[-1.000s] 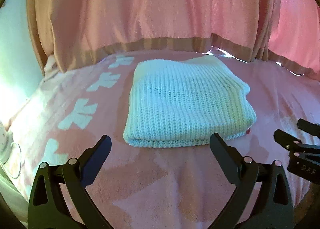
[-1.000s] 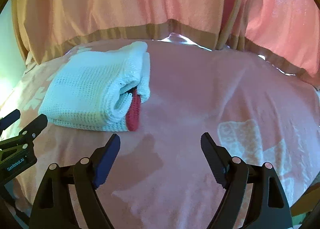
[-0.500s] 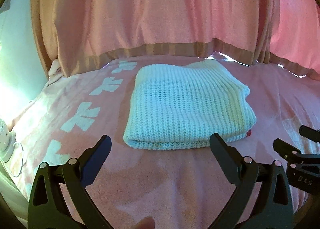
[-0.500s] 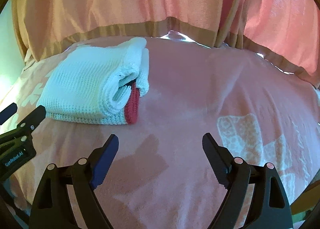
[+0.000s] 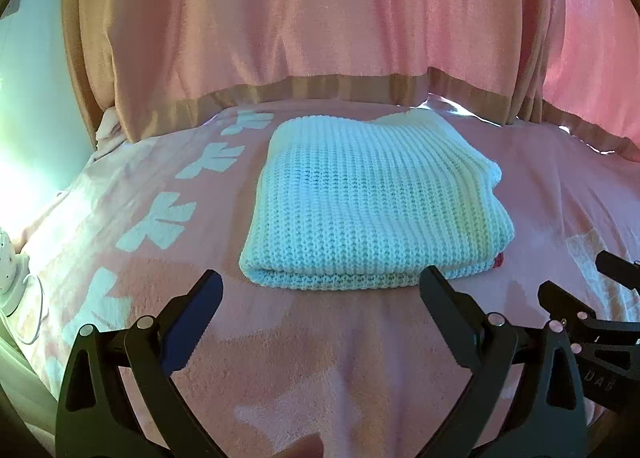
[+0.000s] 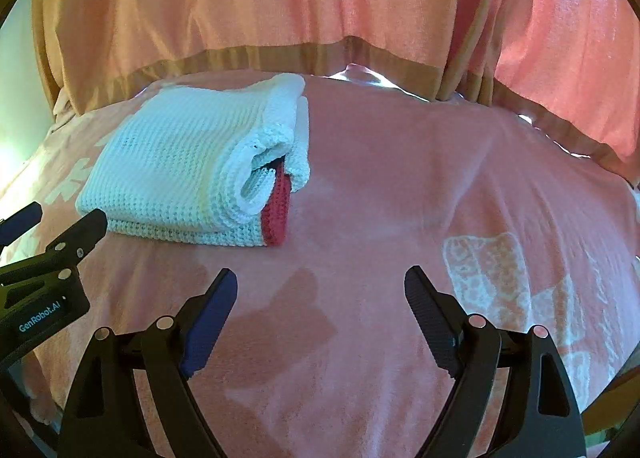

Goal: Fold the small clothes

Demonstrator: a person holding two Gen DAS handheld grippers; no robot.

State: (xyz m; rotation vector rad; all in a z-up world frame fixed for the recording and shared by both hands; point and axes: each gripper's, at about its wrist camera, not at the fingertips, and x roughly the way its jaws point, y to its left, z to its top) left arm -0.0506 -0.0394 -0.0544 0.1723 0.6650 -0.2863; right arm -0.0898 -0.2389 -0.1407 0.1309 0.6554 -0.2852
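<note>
The left claw (image 5: 320,298) is wide and holds nothing. Just ahead, the folded white knit (image 5: 372,201) lies on the pink bed cover (image 6: 400,185); it looks soft and light, best pinched at its thick folded edge. The right claw (image 6: 320,294) is also wide, empty.

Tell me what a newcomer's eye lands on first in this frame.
A folded white knit garment lies mid-bed on the pink blanket, a red edge peeking from its right side. Both the left hand-held gripper and the right hand-held gripper hover open just short of it, empty. Pink curtains hang behind.
</note>
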